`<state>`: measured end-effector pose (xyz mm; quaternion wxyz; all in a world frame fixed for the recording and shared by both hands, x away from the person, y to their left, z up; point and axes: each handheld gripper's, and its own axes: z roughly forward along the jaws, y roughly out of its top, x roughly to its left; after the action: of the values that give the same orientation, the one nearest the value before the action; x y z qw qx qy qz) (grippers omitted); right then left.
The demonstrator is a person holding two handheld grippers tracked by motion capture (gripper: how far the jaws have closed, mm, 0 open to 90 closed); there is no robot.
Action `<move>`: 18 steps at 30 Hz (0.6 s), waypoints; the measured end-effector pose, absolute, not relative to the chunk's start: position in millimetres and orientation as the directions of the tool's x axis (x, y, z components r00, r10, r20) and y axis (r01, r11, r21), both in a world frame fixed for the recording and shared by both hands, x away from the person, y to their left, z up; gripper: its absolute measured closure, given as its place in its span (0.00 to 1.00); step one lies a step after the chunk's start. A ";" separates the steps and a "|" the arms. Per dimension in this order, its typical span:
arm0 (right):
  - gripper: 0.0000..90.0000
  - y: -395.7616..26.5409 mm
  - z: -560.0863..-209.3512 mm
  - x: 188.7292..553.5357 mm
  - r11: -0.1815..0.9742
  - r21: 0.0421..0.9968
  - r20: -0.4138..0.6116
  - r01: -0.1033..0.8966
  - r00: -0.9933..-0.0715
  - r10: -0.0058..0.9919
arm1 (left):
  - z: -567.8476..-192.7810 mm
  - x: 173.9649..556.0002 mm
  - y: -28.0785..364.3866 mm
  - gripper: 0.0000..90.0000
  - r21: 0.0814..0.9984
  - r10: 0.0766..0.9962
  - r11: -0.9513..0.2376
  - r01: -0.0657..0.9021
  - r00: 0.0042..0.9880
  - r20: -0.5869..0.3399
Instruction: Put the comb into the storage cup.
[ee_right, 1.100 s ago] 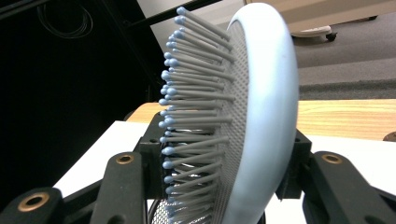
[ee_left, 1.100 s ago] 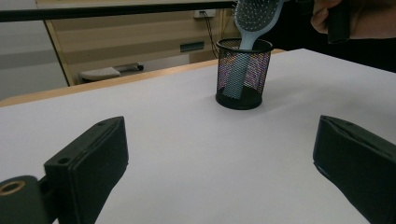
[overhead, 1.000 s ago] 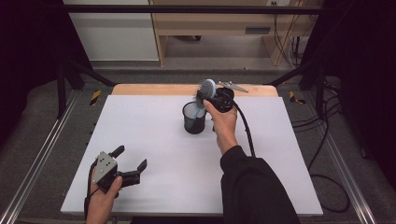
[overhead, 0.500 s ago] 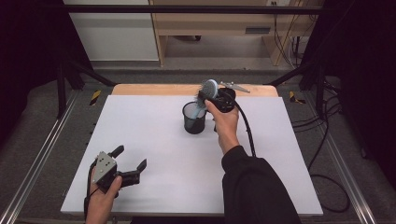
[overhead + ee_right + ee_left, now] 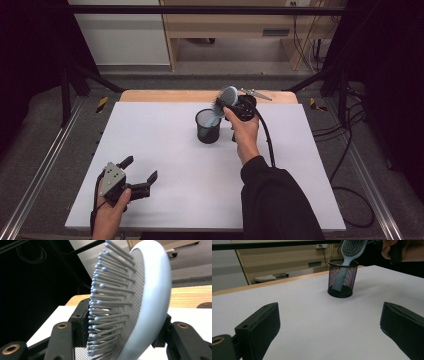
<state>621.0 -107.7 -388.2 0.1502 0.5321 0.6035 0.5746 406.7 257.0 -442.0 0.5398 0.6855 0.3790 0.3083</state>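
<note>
Two grippers: right gripper [image 5: 231, 106] jaws just been easing open, brush [image 5: 225, 100] head between them, handle in cup [image 5: 207, 126] mid-desk [image 5: 165, 150]. Left gripper [image 5: 134, 172] jaws wide, empty. Risk: top-heavy brush tipping cup on release.

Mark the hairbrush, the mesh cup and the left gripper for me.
hairbrush [image 5: 150, 290], right gripper view, pale blue back of head.
mesh cup [image 5: 342, 280], left gripper view, mesh wall.
left gripper [image 5: 140, 170], high view, between its jaws.
</note>
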 end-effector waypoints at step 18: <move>0.36 -111.8 -391.1 621.4 -0.249 0.839 0.462 0.484 -0.390 0.796 | -442.3 407.0 257.2 0.03 0.973 0.853 -0.129 0.190 0.522 0.011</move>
<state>621.4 -111.8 -391.1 0.1342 0.5356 0.5977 0.5813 407.0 257.2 -442.3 0.5392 0.6858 0.3803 0.3071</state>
